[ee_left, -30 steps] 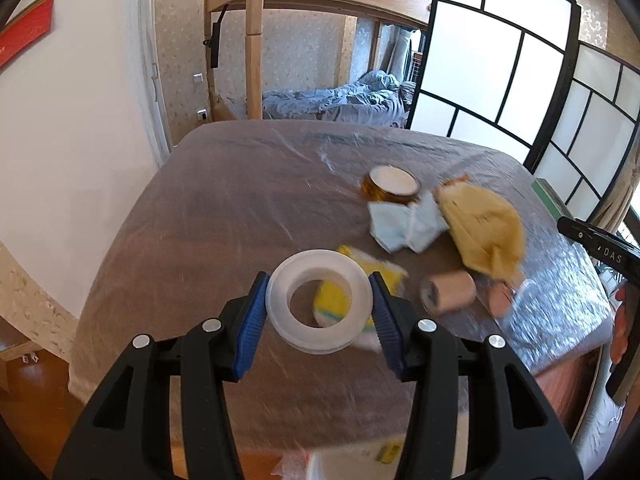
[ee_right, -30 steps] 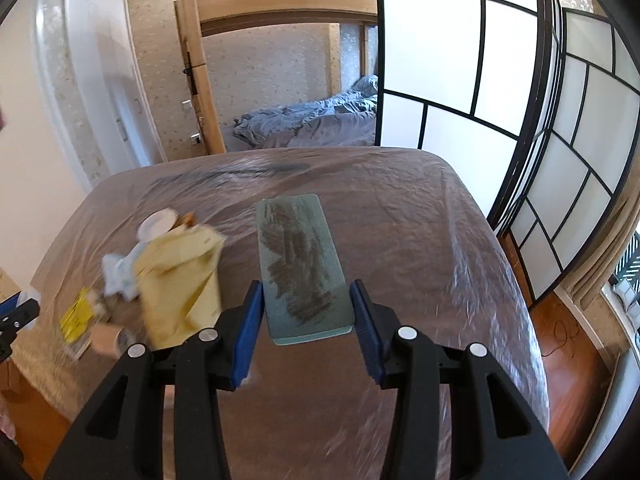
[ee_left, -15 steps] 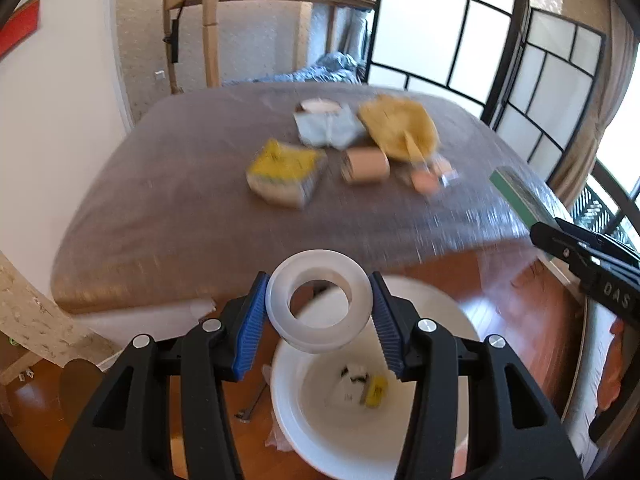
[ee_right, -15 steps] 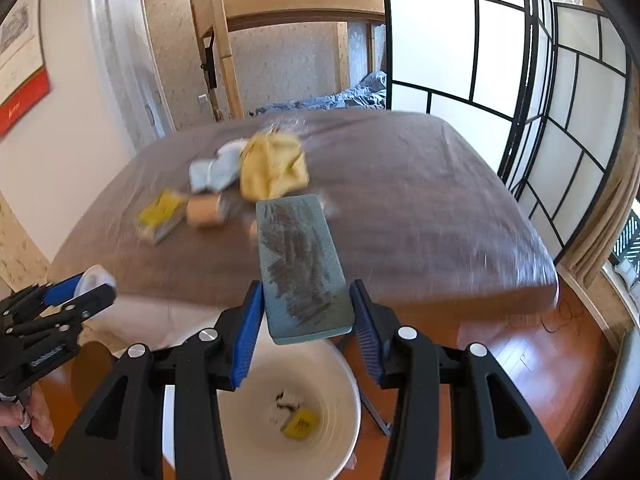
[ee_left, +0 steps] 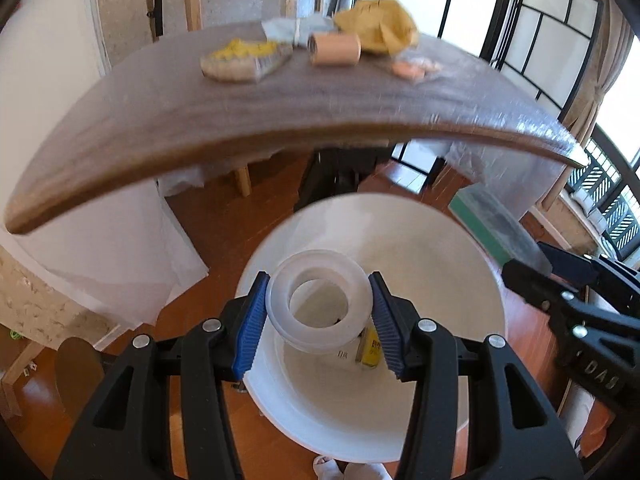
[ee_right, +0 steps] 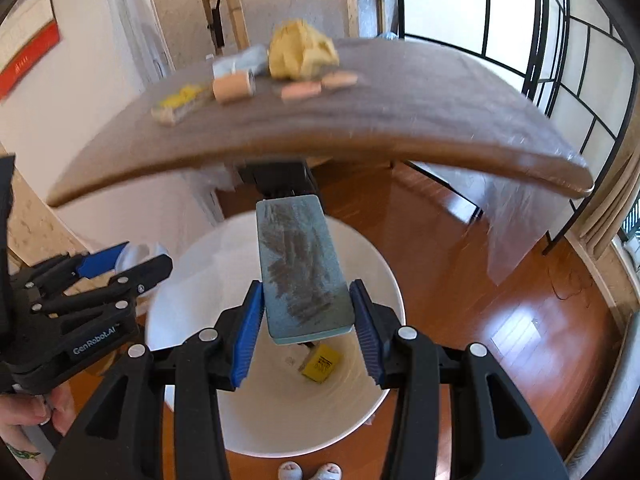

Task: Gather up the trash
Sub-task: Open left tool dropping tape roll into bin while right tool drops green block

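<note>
My left gripper (ee_left: 320, 314) is shut on a white tape roll (ee_left: 319, 322) and holds it over the white bin (ee_left: 440, 248) on the floor. My right gripper (ee_right: 307, 320) is shut on a flat green sponge block (ee_right: 300, 264) and holds it over the same white bin (ee_right: 184, 280). A small yellow packet (ee_right: 322, 364) lies at the bin's bottom. On the table (ee_left: 200, 120) lie a yellow crumpled bag (ee_left: 376, 26), a tan roll (ee_left: 335, 49), a yellow-and-white packet (ee_left: 244, 60) and small pink pieces (ee_left: 412, 68).
The table edge (ee_right: 320, 148) hangs above and beyond the bin. Plastic sheeting (ee_left: 100, 248) drapes at the left. Wooden floor (ee_right: 500, 300) surrounds the bin. Sliding screen doors (ee_right: 560, 40) stand at the right. The other gripper shows at the left of the right wrist view (ee_right: 88, 280).
Both grippers have dropped from above the table to below its edge and moved over the white bin, each still holding its object.
</note>
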Motion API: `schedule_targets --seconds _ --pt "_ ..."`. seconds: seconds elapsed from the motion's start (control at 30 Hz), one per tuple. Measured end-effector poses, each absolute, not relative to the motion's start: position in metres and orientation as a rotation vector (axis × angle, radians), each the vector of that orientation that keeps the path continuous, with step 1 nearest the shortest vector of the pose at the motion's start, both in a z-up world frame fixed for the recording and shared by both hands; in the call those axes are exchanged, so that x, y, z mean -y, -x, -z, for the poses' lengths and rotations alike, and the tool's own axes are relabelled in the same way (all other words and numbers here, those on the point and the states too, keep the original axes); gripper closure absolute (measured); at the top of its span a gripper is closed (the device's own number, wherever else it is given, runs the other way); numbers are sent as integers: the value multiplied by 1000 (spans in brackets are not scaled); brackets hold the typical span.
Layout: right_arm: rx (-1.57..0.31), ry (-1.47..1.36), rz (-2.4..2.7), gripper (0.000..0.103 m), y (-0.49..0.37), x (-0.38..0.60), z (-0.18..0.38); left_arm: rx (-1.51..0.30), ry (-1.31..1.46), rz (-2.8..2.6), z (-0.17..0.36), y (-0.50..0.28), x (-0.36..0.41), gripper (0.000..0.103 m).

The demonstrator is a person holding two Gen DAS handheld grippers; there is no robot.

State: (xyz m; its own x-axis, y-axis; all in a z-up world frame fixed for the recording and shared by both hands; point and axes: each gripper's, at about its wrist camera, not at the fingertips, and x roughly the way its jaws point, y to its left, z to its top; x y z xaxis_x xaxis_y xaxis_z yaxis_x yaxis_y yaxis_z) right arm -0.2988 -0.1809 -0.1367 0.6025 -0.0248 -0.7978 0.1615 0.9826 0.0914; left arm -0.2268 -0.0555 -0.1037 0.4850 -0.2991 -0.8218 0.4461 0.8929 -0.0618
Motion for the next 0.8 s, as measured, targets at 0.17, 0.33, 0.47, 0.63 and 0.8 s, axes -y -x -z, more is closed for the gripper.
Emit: schedule_targets --seconds 0.17,0.33,0.47,0.63,0.8 --pt "-974 -176 103 59 287 184 163 -1004 -189 427 125 222 59 52" --pt "-986 -163 95 61 284 181 168 -1024 -187 417 133 218 60 52" --pt "-986 -153 86 61 285 182 168 -1022 -201 426 134 216 65 52" --pt "-974 -163 86 45 287 186 171 -945 -218 405 124 223 65 10" --pt "-952 -163 100 37 292 190 168 -965 -169 407 118 220 58 10"
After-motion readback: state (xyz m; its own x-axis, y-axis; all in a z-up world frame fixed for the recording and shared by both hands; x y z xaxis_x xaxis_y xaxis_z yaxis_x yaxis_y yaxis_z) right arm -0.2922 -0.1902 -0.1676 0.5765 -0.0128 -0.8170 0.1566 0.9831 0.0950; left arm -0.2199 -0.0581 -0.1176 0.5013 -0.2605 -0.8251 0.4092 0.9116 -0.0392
